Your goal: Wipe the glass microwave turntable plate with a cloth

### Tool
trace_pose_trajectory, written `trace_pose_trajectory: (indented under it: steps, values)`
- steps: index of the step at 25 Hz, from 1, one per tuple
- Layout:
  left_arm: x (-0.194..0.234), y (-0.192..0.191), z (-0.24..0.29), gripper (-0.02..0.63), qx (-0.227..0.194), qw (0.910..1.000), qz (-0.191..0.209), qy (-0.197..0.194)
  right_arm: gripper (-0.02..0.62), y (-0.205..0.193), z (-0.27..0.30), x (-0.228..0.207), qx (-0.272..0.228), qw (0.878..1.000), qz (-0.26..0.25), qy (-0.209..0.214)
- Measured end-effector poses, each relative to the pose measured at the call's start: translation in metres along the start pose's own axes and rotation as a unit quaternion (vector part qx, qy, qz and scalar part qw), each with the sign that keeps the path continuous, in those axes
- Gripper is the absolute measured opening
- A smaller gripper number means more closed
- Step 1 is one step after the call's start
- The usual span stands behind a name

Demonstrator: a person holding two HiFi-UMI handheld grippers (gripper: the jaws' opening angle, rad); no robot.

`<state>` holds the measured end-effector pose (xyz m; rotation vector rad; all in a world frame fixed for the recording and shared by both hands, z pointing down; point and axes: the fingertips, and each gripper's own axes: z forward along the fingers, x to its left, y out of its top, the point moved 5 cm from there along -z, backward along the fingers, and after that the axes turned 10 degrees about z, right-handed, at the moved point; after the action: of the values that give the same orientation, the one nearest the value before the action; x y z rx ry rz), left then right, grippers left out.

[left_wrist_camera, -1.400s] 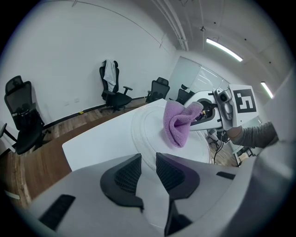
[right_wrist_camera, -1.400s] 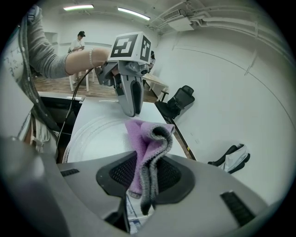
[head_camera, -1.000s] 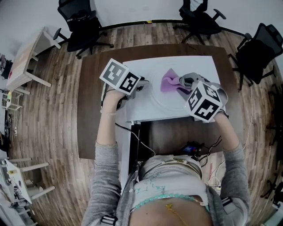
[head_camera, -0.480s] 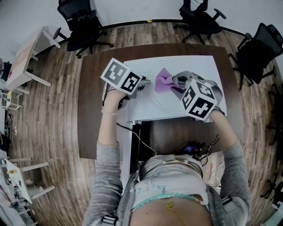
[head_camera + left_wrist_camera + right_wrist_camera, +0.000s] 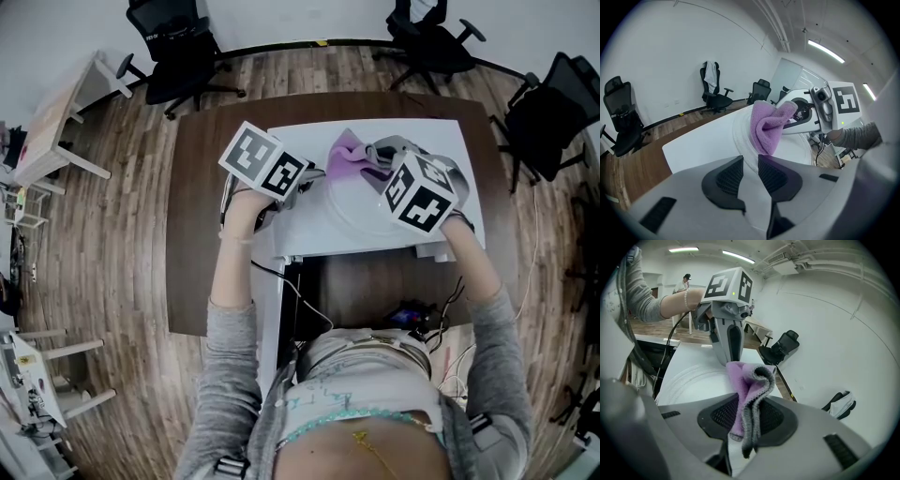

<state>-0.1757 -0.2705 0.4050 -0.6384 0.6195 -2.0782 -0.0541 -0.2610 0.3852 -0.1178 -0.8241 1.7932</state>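
Both forearms, in grey sleeves, reached forward from the body over the board (image 5: 427, 141), with the wrists bent so that each tool pointed forward and down. The left hand (image 5: 246, 206) kept the left gripper (image 5: 751, 161) over the board's left half. Its jaws were nearly together, pinched on the rim of the plate (image 5: 739, 133). The right hand (image 5: 455, 225) angled the right gripper (image 5: 749, 404) in from the board's right side toward its far middle, jaws clamped on the cloth (image 5: 749, 378).

The plate lay flat and face up in the board's middle, nearer its front edge. It was round, so it showed no long axis. The cloth was purple with a grey edge and bunched into a fold that stuck out ahead of the jaws. Its length ran along the line the right gripper pointed, toward the board's left. Its free end drooped onto the glass, left of the board's centre.
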Motion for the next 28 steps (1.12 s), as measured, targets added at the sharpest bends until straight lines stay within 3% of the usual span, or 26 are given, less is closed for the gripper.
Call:
trace_pose_trajectory:
  steps: [18,28]
  values:
    - [0.002,0.0,-0.001,0.11,-0.001,1.0,-0.005,-0.007,0.112,-0.03,-0.013,-0.03,0.003,0.997,0.065,-0.031]
    - [0.005,-0.002,-0.001,0.11,-0.003,0.9999,-0.006,-0.01,0.112,-0.052,-0.03,-0.023,0.007,0.996,0.083,-0.044]
